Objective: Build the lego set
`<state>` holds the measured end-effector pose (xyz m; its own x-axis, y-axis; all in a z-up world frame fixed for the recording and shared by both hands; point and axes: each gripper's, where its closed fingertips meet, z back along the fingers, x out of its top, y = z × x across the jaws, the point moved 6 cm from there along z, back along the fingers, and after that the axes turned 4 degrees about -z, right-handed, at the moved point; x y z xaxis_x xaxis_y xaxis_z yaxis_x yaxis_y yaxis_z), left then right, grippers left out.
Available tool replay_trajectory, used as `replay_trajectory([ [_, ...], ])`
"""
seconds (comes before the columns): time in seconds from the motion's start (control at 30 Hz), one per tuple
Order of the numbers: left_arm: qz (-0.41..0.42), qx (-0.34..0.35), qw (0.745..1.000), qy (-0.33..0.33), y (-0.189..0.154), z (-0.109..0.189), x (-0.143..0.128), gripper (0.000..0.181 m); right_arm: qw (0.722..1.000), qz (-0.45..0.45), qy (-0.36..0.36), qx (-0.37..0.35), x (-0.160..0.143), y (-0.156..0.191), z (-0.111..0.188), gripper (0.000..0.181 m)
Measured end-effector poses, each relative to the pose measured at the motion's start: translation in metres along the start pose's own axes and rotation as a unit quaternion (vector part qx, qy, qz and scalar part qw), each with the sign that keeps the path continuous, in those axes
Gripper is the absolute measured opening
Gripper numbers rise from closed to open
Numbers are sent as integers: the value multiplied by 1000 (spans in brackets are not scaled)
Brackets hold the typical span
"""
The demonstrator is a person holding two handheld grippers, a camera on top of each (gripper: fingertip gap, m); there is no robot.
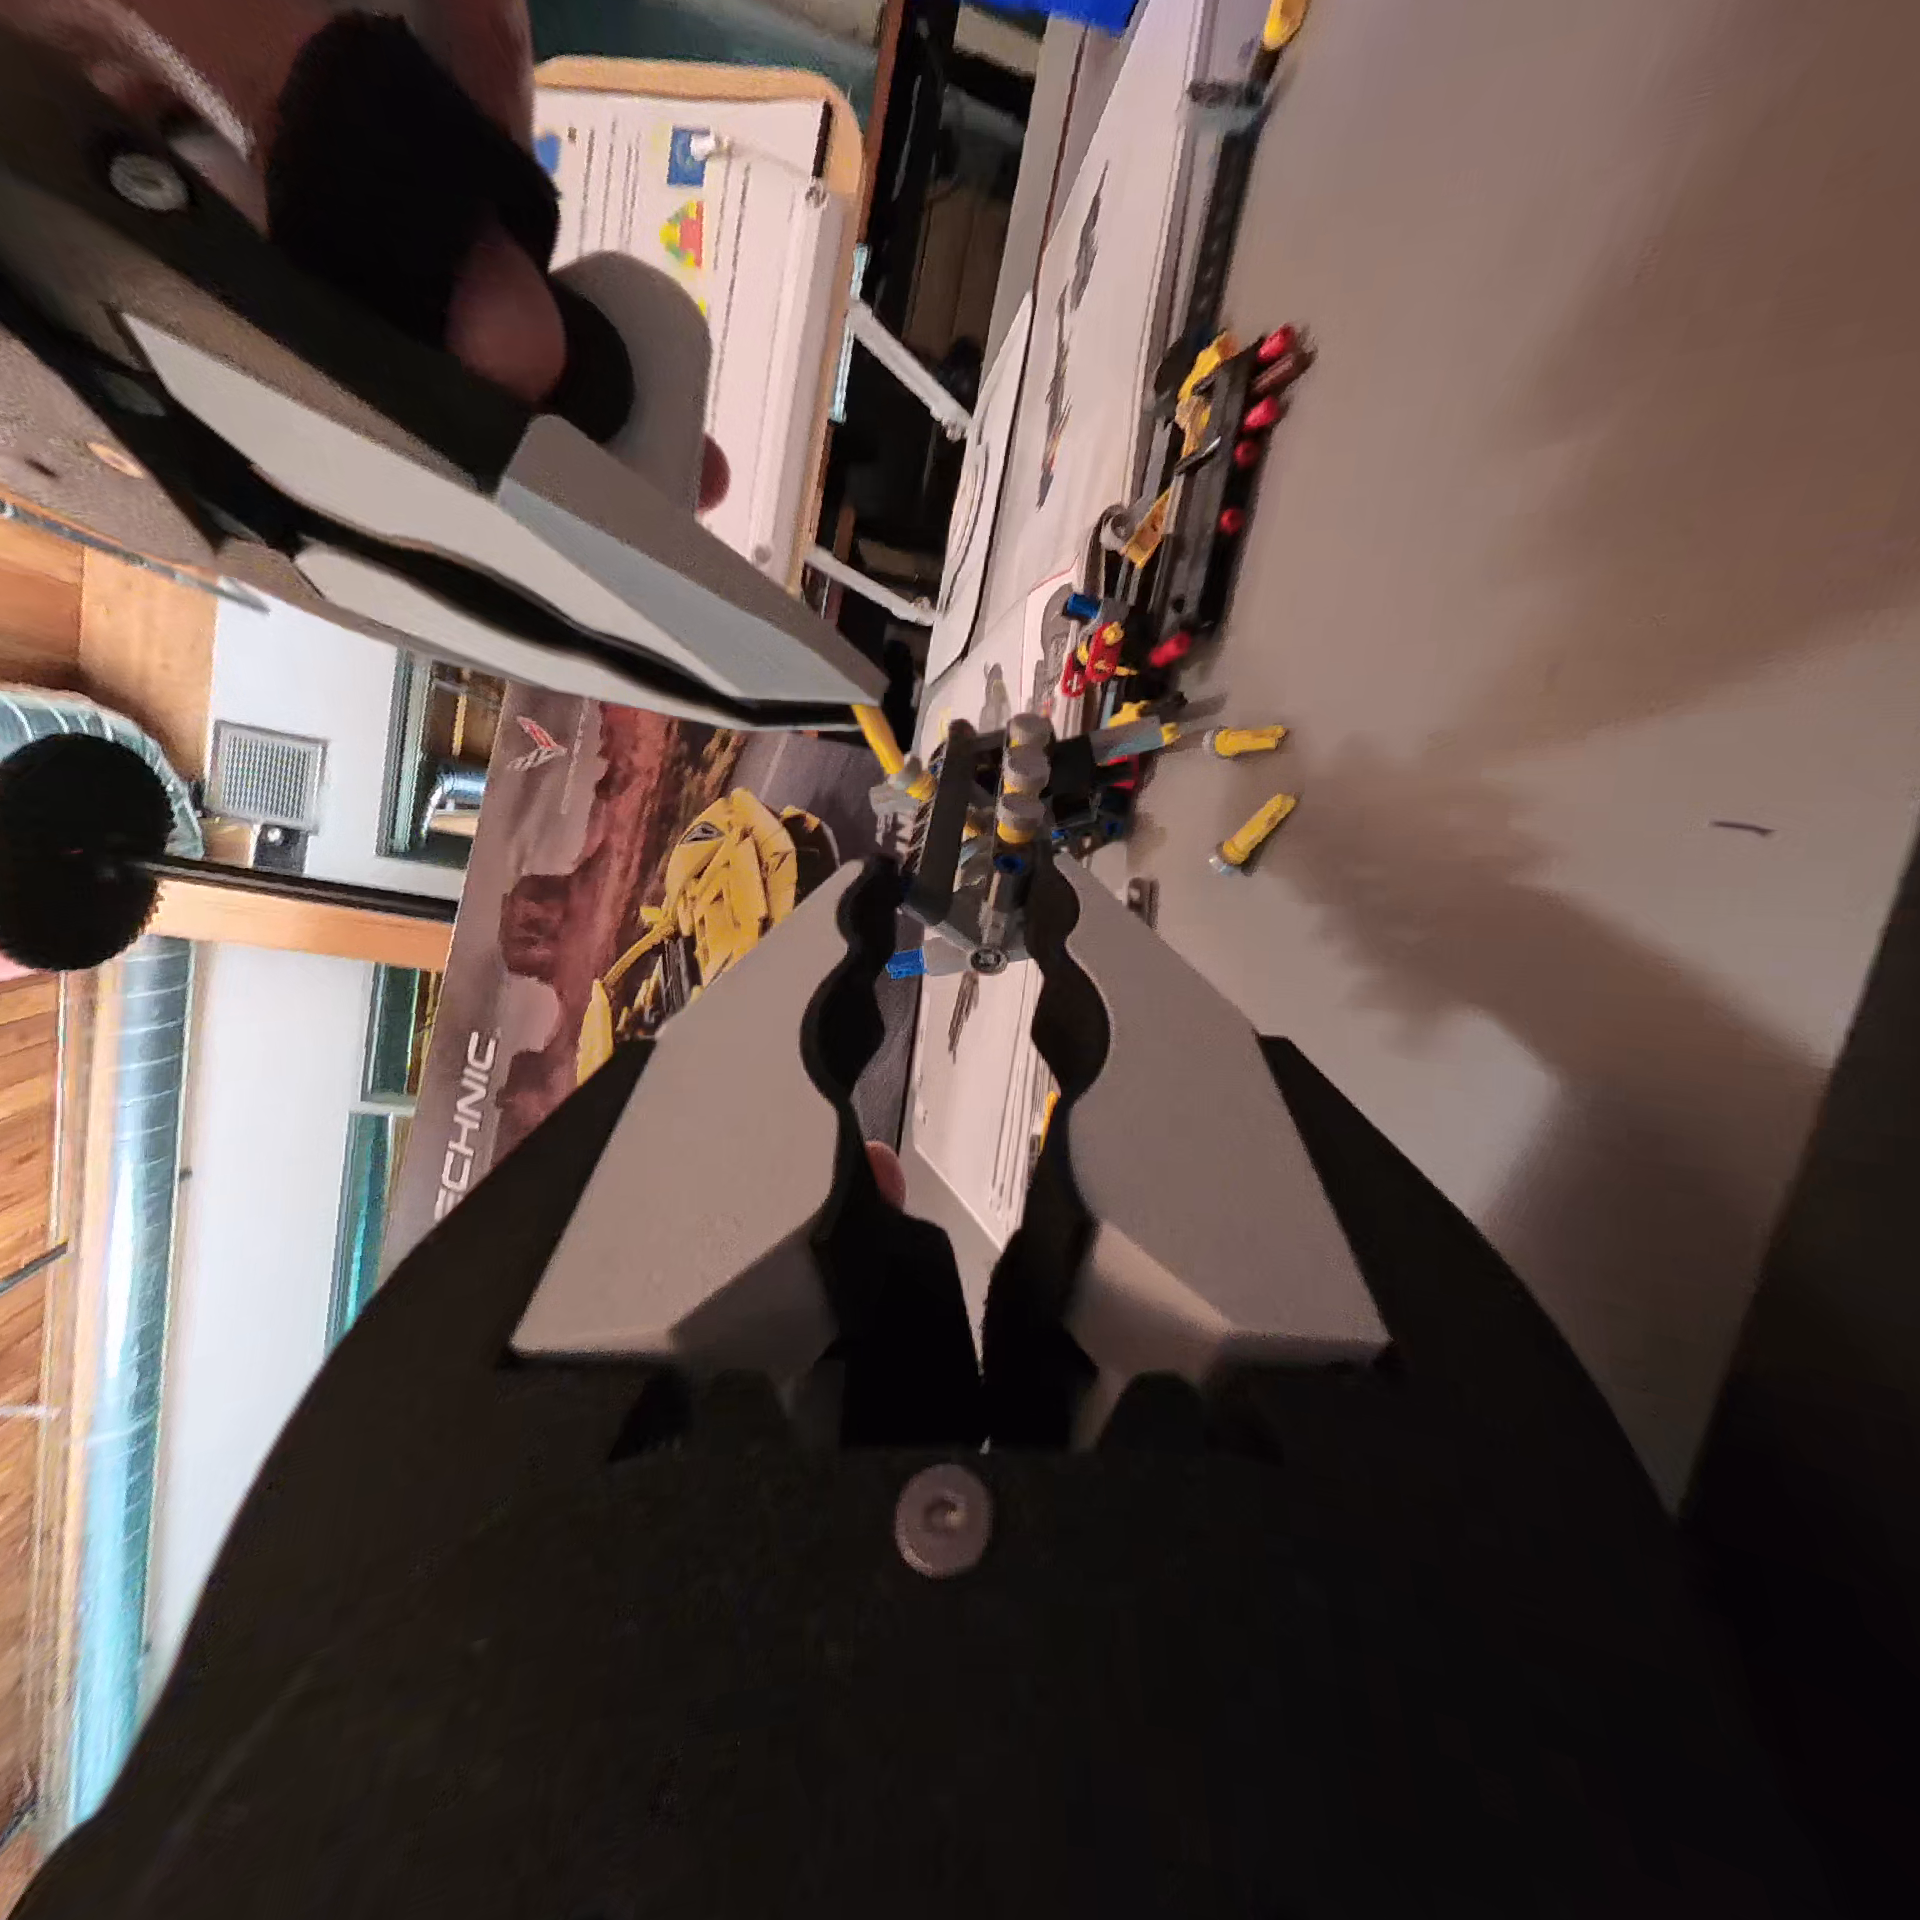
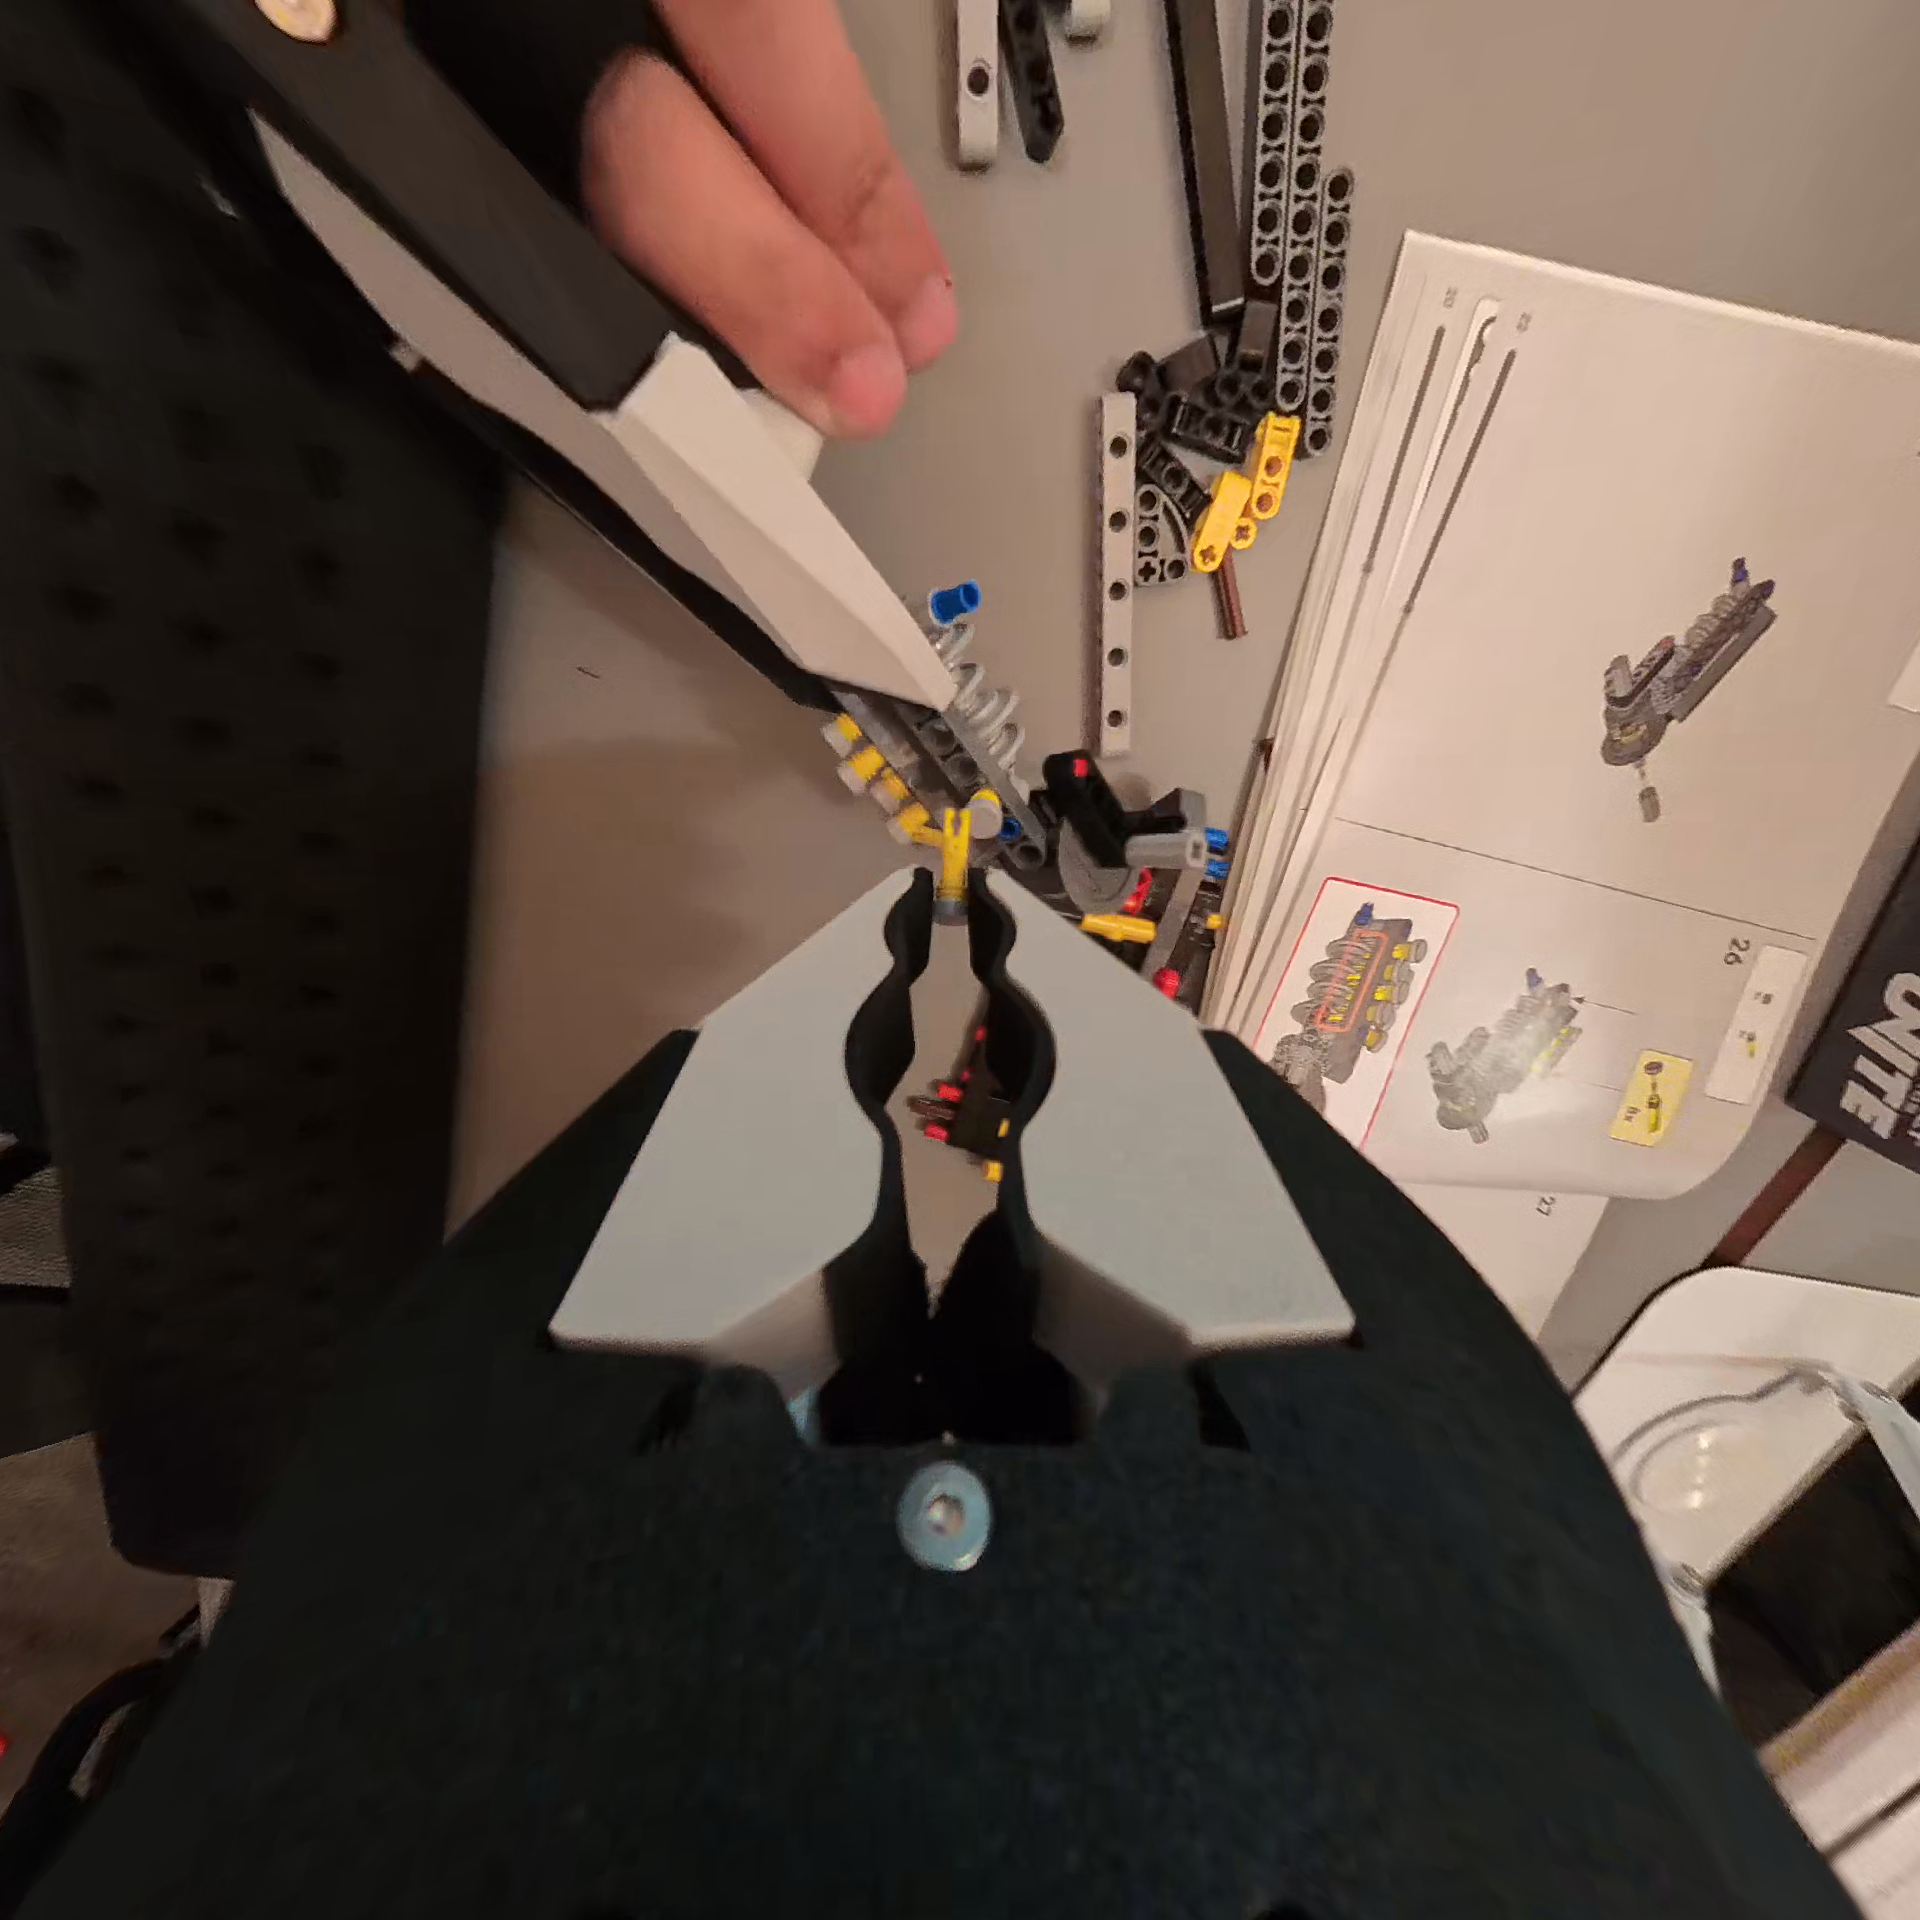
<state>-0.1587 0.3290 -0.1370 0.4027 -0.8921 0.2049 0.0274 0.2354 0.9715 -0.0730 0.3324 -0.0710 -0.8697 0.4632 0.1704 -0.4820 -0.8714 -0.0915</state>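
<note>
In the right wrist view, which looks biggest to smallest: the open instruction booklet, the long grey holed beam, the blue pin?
1. Open instruction booklet
2. Long grey holed beam
3. Blue pin, though it sits nearer the camera.

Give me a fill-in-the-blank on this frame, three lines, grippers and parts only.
1. The right gripper pinches a small ____ pin.
2. The left gripper holds the grey engine assembly ____ the table.
3. The open instruction booklet lies to the ____ of the assembly in the right wrist view.

Answers: yellow; above; right
</note>
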Motion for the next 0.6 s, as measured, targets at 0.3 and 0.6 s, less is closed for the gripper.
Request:
replay_trajectory([
  [0.3,102,-45,994,-20,5,0,-7,24,911,329,15,-249,2,10,-2,6],
  [0.6,119,-62,991,-31,4,1,-6,24,745,532,81,-393,-2,30,-15,5],
])
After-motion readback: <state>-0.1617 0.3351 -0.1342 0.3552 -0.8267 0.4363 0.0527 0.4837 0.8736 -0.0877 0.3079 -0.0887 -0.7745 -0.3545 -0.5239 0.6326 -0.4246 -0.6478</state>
